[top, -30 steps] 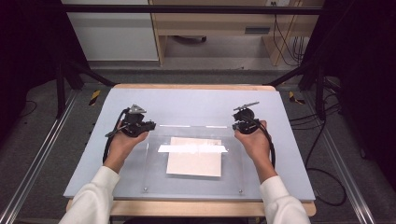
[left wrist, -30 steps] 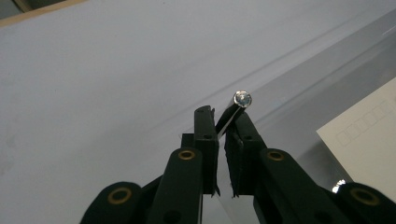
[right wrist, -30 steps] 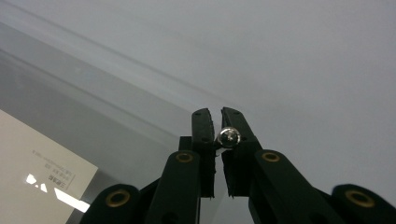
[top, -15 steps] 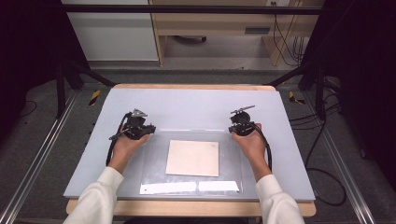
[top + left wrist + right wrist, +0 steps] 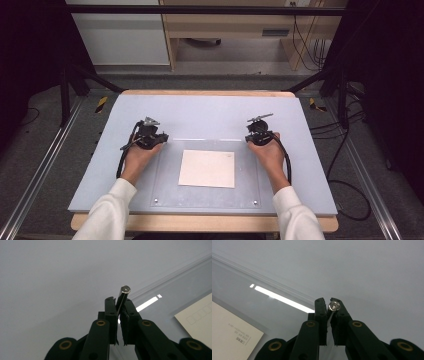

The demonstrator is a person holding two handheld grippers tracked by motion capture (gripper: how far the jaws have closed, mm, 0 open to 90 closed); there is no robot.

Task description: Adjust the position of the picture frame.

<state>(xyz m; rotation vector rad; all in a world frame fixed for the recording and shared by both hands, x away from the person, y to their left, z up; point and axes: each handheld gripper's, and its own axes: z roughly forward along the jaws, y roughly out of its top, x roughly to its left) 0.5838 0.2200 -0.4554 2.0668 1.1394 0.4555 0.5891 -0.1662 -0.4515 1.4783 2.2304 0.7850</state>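
Left gripper [image 5: 119, 315] grips a metal standoff [image 5: 123, 298] — frame centre. Right gripper [image 5: 330, 312] clamps a second standoff [image 5: 334, 306]. High view adds the clear acrylic sheet [image 5: 167, 175] — lower centre.

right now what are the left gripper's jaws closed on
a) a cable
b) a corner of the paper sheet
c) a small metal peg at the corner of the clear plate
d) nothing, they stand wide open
c: in the left gripper view the left gripper has its jaws pinched on a small metal peg at the far corner of the clear plate, while the paper sheet lies apart under the plate.
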